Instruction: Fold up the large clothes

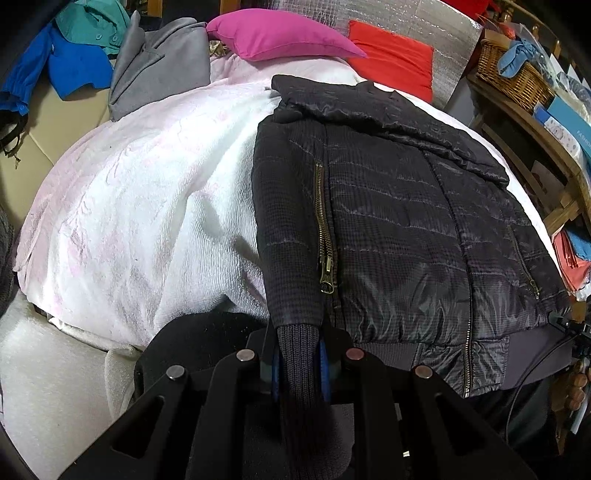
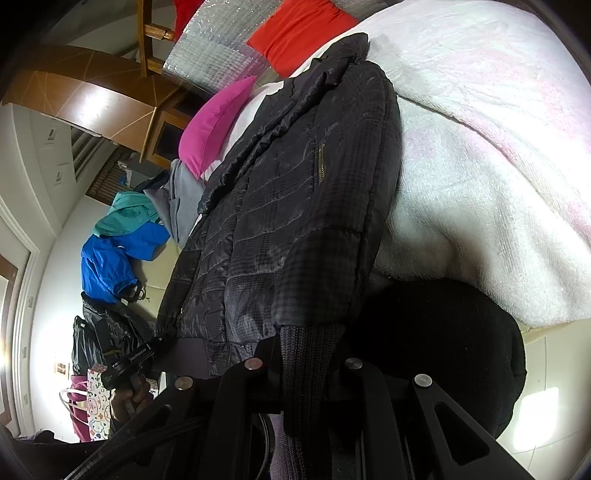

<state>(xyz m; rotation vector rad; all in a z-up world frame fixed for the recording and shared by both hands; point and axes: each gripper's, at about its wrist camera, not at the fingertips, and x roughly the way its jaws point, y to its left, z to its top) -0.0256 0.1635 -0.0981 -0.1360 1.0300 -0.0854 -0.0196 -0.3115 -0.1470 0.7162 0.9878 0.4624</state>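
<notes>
A black quilted jacket (image 1: 399,206) lies front up, zipped, on a white and pink blanket (image 1: 147,206). One sleeve runs down the jacket's left edge and ends in a ribbed knit cuff (image 1: 297,347). My left gripper (image 1: 299,365) is shut on that cuff at the near edge of the bed. In the right wrist view the jacket (image 2: 288,206) has its other sleeve along the right side. That sleeve's knit cuff (image 2: 310,350) is pinched in my right gripper (image 2: 310,369), which is shut. Both cuffs hang over the near edge by the jacket's hem.
A pink cushion (image 1: 280,35) and a red cushion (image 1: 391,59) lie at the head of the bed. Grey (image 1: 162,66), blue (image 1: 74,66) and teal garments are piled at the back left. A wicker basket (image 1: 509,70) sits on wooden shelves at the right. A hand (image 1: 578,384) shows at the right edge.
</notes>
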